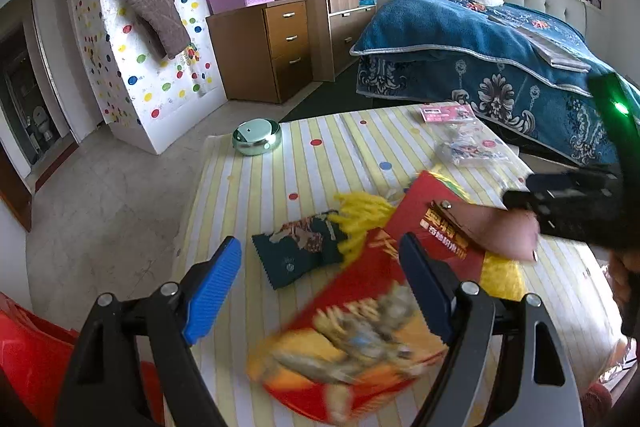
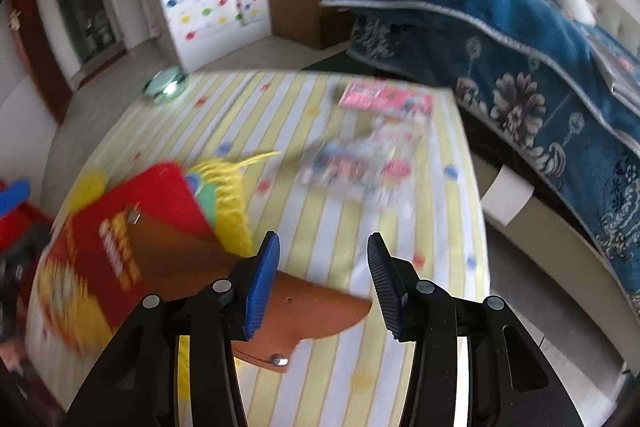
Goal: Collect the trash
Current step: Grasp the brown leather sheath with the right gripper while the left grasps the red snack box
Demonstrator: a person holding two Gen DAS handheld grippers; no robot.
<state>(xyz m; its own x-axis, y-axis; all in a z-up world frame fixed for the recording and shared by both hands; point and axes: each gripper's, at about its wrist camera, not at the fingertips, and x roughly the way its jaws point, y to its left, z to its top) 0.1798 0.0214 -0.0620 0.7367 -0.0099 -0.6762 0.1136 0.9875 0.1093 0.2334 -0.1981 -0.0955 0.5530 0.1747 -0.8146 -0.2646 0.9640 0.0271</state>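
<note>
Lying flat, red snack bag [image 1: 352, 339], long axis toward left claw [image 1: 320, 291].

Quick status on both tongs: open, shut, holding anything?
Left tongs: open, nothing gripped; the red snack bag lies between the fingers.
Right tongs: open, holding nothing; a brown leather piece lies on the table below them.

I see a striped cloth [image 1: 280, 187] on the bench, matt. Beside the glossy red snack bag [image 1: 360, 327] lies a dark matt wrapper [image 1: 296, 251]. The round tin [image 1: 256, 135] looks like shiny metal. My ribbed pads [image 1: 212, 287] are blue plastic.
</note>
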